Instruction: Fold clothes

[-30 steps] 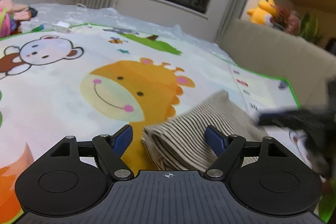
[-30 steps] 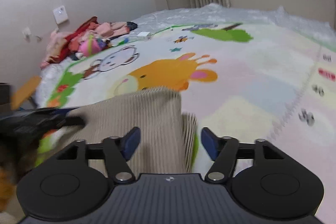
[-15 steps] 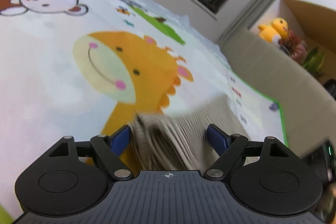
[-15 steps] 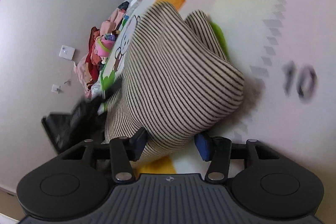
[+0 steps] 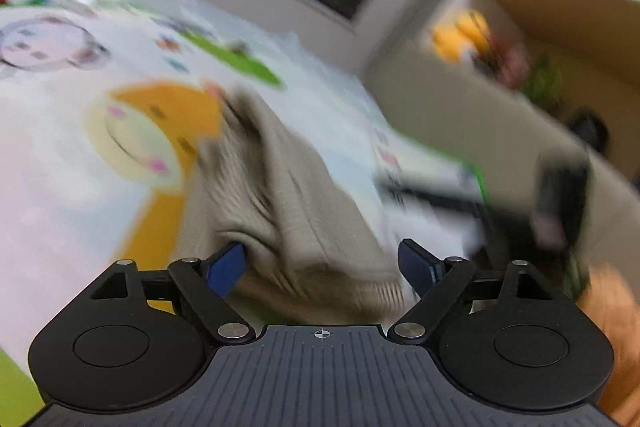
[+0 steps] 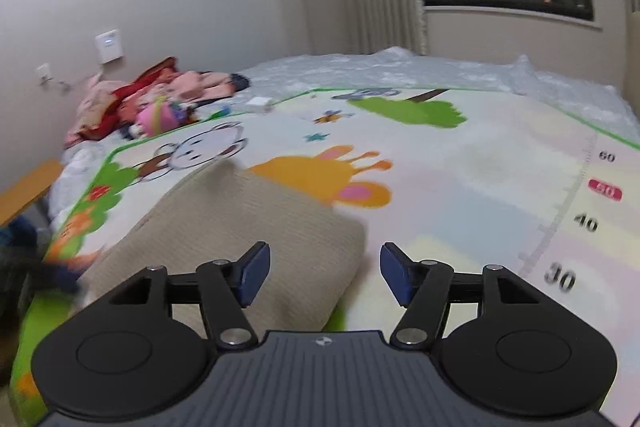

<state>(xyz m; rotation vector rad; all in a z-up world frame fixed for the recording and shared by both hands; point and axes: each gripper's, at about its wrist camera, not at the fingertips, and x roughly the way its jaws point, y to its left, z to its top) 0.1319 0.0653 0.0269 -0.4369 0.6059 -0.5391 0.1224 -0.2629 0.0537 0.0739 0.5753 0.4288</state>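
The beige striped garment (image 6: 240,227) lies folded into a thick pad on the cartoon play mat (image 6: 460,179), over the giraffe picture. My right gripper (image 6: 325,275) hovers open at its near right corner, with the left finger above the fabric and the right finger over bare mat. In the blurred left wrist view the garment (image 5: 304,211) bulges up between the wide-apart fingers of my left gripper (image 5: 324,263), which is open; the left pad (image 5: 228,267) touches the cloth. A dark blur at the right is the right gripper (image 5: 440,195).
A heap of pink and red clothes (image 6: 160,103) lies at the mat's far left corner, with a white charger (image 6: 259,103) beside it. A beige ledge carries a yellow plush toy (image 5: 460,35). Crinkled plastic sheet (image 6: 400,67) borders the mat's far edge.
The right gripper has drawn back and levelled out; the garment it was bunching now lies flat. The left view swung fast and the cloth now bulges between its fingers.
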